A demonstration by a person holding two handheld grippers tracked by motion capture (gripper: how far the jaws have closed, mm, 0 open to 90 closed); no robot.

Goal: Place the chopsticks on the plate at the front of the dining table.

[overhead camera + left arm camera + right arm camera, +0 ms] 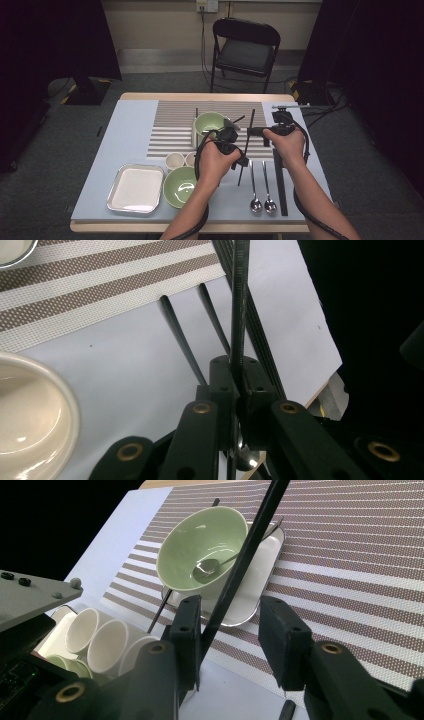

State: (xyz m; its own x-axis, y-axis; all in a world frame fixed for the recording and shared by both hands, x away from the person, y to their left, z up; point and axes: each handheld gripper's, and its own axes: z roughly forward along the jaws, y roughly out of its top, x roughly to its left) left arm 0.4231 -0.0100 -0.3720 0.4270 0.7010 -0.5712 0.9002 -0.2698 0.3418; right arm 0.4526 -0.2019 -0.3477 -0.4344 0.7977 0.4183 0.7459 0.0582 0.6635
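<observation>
**Chopstick changing hands above the desk**

While the left hand-held gripper (239, 159) is clamping tight on the lower part of a black chopstick (247, 145), the right hand-held gripper (254, 131) is standing half-spread around the same stick higher up, pads not pressing. In the high view the chopstick is running steeply up the desk (120, 150), from just above the spoons (262, 202) toward the striped placemat (172, 127), and it is hanging between the two hands, clear of the surface. Its long axis is pointing away from the person, so the left hand is owning it now, and any placing move, I'd judge, is turning on that lower grip.

Over in the left gripper view, the stick (239, 315) is rising straight out of the closed jaws. Switching to the right gripper view, the stick (245, 560) is slanting past the left pad, with clear space on the other side, and beyond it a green bowl (202, 547) is holding a spoon.
</observation>
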